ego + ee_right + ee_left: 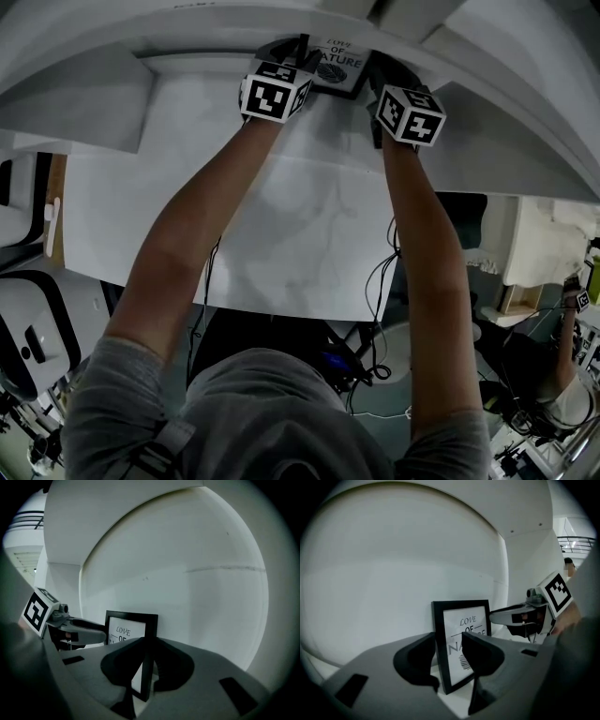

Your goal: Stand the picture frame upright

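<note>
The picture frame (336, 66) stands upright at the far edge of the white table (281, 216), close to the curved wall (393, 550). The right gripper (146, 654) pinches its right border. The left gripper (450, 645) straddles the left border, jaws wide and not pressing on it.

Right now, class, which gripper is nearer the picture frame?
Right. The right gripper is clamped on one side edge of the picture frame; the left gripper has fingers open astride the opposite edge.
</note>
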`<state>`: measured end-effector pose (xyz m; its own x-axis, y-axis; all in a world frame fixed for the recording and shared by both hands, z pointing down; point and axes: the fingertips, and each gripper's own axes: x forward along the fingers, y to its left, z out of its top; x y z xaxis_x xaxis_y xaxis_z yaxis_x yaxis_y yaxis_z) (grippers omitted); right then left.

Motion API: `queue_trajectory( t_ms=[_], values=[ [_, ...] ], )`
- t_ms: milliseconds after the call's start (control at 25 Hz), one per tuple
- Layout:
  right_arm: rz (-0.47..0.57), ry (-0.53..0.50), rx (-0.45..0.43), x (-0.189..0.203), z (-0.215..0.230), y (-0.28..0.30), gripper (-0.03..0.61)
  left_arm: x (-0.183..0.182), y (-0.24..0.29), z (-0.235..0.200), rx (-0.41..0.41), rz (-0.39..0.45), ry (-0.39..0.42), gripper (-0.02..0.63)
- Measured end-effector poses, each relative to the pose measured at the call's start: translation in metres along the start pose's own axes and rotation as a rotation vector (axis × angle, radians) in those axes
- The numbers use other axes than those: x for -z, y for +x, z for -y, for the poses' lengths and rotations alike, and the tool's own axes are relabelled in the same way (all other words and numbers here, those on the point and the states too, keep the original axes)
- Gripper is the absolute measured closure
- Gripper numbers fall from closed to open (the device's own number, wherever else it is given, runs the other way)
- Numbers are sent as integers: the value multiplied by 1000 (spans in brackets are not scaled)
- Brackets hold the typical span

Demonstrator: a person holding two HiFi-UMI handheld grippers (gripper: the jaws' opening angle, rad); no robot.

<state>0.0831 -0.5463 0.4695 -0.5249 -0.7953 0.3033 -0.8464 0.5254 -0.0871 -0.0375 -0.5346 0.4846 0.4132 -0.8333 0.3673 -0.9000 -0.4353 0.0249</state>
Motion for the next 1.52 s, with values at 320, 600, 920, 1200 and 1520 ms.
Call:
queue_trajectory(
  t_ms=[320,600,920,1200,1520],
  values=[
    [28,-29,7,-10,-3,-3,511,-9,-3,2,-35,15,77,403],
    [46,-28,66,-18,3,-16,511,-19,-16,-8,-103,61,90,399],
    [1,-43,84,-12,-5,-32,546,-23,-41,-7,-127,67,88,467],
    [6,-34,44,-16,-23,-51,552,-26,-62,4,-75,68,99,589],
    [42,-9,15,-34,-42,-83,552,-42,-93,20,-21,84,81,606]
  ],
)
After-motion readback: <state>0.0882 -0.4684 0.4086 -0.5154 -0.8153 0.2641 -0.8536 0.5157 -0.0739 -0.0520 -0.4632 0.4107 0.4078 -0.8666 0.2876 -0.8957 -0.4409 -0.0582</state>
